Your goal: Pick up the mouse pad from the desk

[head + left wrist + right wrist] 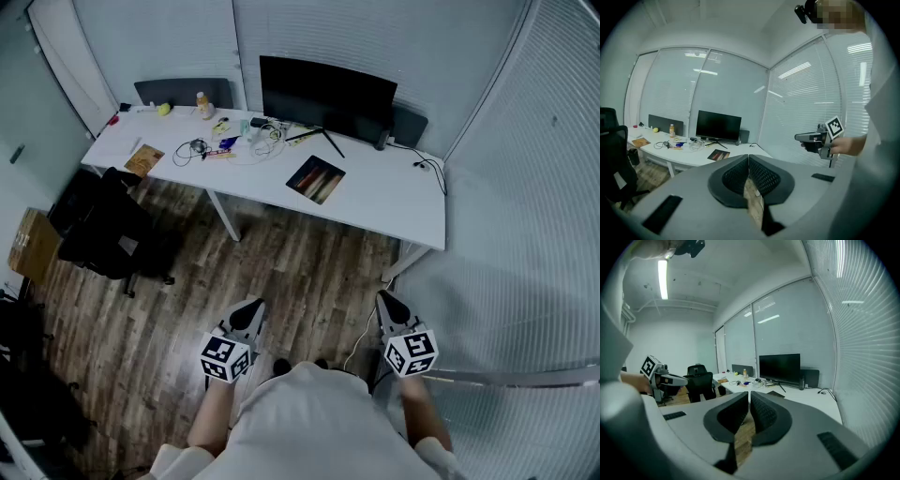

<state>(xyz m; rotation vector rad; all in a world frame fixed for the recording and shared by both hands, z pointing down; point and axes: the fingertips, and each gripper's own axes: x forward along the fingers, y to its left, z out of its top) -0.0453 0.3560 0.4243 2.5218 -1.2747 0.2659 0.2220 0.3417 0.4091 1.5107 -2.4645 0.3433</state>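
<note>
The mouse pad [316,178], dark with orange and red streaks, lies flat on the white desk [394,202] in front of the black monitor [326,97]. It also shows small in the left gripper view as the mouse pad [718,155] and edge-on in the right gripper view as the mouse pad [776,393]. Both grippers are held near the person's body, well short of the desk over the wooden floor. My left gripper [251,311] is shut and empty. My right gripper [388,305] is shut and empty too.
A black office chair [108,230] stands at the desk's left end, with a cardboard box [33,246] beside it. Cables, a bottle [202,105] and small clutter fill the desk's left half. Glass walls with blinds close in the right side. A white cable [361,337] trails on the floor.
</note>
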